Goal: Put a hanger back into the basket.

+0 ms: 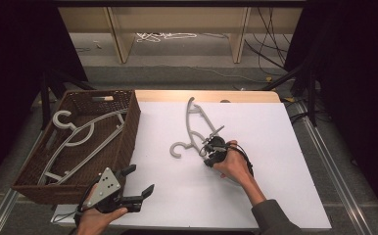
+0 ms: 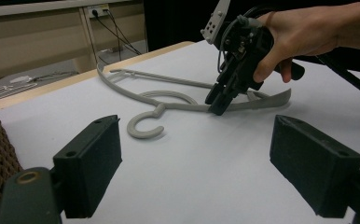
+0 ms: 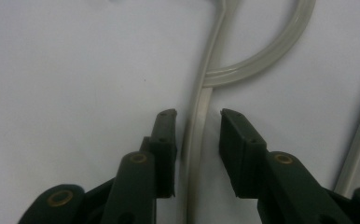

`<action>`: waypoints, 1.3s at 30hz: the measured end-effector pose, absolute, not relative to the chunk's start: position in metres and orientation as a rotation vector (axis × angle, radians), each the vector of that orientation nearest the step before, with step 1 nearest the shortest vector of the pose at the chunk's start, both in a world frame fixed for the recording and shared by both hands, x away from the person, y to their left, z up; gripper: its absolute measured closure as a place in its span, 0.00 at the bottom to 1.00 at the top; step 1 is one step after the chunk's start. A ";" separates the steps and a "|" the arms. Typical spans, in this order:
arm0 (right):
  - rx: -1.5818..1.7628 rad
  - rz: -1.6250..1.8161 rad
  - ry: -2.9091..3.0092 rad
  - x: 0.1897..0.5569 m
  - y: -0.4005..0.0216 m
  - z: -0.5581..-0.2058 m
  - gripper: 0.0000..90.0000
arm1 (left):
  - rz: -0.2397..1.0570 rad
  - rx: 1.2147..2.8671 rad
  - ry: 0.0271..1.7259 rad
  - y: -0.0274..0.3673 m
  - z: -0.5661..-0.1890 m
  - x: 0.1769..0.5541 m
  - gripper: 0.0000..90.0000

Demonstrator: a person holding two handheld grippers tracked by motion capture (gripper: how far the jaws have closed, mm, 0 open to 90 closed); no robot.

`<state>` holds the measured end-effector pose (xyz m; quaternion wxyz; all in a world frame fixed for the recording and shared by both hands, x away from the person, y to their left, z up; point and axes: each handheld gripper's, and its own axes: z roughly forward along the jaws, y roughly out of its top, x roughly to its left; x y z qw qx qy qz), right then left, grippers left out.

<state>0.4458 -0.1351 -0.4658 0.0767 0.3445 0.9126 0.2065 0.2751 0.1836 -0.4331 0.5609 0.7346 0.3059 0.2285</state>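
A grey plastic hanger (image 1: 193, 128) lies flat on the white table, its hook (image 2: 143, 128) pointing toward the person. My right gripper (image 1: 209, 147) points down onto the hanger's arm near the neck. In the right gripper view the jaws straddle that thin bar (image 3: 201, 93), with a small gap on each side, so the right gripper (image 3: 197, 122) is open around it. From the left gripper view, the right gripper (image 2: 218, 105) touches down at the bar. My left gripper (image 1: 139, 180) hovers at the table's front left, open and empty, with its pads (image 2: 94, 158) wide apart.
A brown wicker basket (image 1: 128, 132) stands at the table's left edge and holds two more grey hangers (image 1: 84, 133). The white sheet (image 1: 255, 196) covers the table. Beyond the table's wooden far edge (image 1: 177, 95), cables lie on the floor.
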 end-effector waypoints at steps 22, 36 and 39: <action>1.037 0.550 2.765 0.451 -0.129 -0.463 0.87 | 0.536 1.742 0.714 0.182 -0.433 0.274 0.19; 1.018 0.571 2.793 0.451 -0.135 -0.462 0.91 | 0.532 1.735 0.720 0.184 -0.432 0.274 0.19; 0.977 0.561 2.817 0.449 -0.138 -0.461 0.91 | 0.533 1.739 0.718 0.184 -0.432 0.274 0.19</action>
